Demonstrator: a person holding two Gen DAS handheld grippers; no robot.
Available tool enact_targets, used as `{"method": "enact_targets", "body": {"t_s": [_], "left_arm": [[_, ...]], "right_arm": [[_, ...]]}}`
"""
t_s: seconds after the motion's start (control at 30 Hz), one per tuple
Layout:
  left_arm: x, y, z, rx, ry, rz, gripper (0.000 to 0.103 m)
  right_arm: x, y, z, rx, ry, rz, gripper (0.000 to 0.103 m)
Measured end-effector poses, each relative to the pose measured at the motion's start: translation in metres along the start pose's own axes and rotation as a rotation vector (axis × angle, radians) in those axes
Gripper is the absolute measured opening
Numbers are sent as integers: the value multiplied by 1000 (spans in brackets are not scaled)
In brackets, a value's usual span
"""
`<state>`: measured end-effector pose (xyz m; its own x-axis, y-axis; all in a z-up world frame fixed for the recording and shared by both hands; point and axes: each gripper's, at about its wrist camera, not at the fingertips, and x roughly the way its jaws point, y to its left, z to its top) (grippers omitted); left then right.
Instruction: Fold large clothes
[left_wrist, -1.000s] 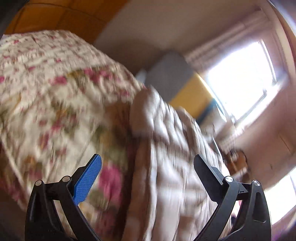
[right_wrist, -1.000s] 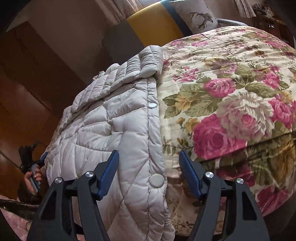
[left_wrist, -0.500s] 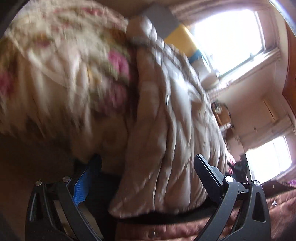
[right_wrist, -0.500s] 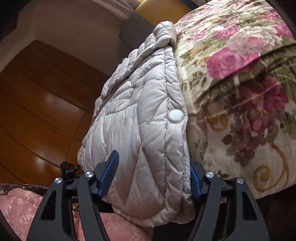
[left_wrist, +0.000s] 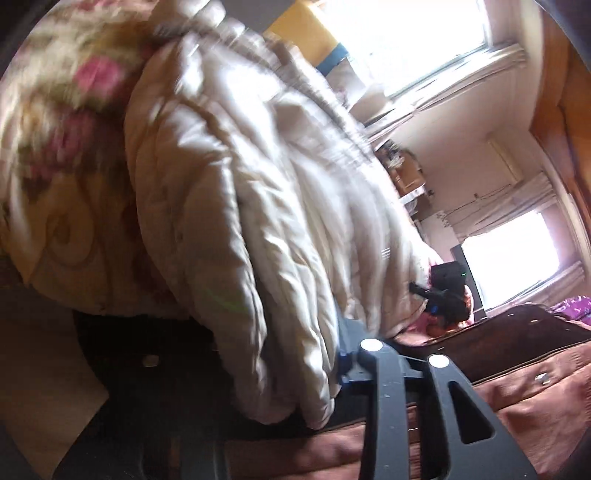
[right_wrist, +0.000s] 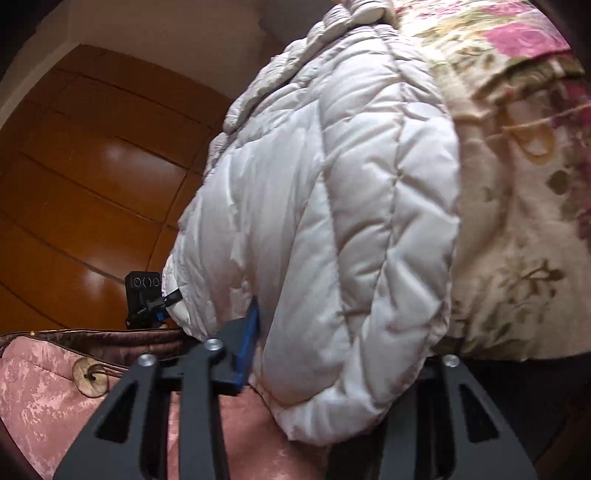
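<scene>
Right gripper (right_wrist: 332, 354): jaws have just been closing and now pinch the lower hem of the quilted puffer jacket (right_wrist: 332, 206); the blue pad (right_wrist: 247, 343) presses the jacket's left side, the other finger is hidden behind the padding.
Left gripper (left_wrist: 295, 373): jaws have just been closing on the jacket's hem at its other corner; one blue pad sits tight against the fabric, the opposite finger is out of sight behind the jacket.
Jacket: pale, puffy, draped over the edge of the floral bedspread (right_wrist: 517, 184), hem hanging below it, collar at the far end.
Below the jacket: pink patterned cushion (right_wrist: 40, 398) with a round button (right_wrist: 89, 377).
Beyond the jacket: wooden wardrobe panels (right_wrist: 92, 192); in the left view, bright windows (left_wrist: 413, 40).
</scene>
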<state>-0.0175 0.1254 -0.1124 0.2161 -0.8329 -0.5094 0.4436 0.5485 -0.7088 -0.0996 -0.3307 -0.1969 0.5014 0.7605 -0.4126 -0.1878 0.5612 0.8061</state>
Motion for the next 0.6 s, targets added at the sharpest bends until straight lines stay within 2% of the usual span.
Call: {"method": "enact_targets", "body": {"t_s": [0.07,0.23,0.3,0.47,0.6], "left_arm": [[-15,-13,4,-4,-75,-51,24],[-48,-35,15,-39,-242,-145,21],[-55,-47,18,-42,-291,-187,21],[-88,-55,23,-34,-343,-275,21],[-109,-72,22,-33,-393,-389,21]], "right_arm": [[-10,15,1,-35,-52,46,23],[-45,41,17,-56,-220,228,21],[-57,52,21,-76,-269,277,21],[-84,76,20,-124,-327,373,21],[-111,90,6,-160,-360,446,21]]}}
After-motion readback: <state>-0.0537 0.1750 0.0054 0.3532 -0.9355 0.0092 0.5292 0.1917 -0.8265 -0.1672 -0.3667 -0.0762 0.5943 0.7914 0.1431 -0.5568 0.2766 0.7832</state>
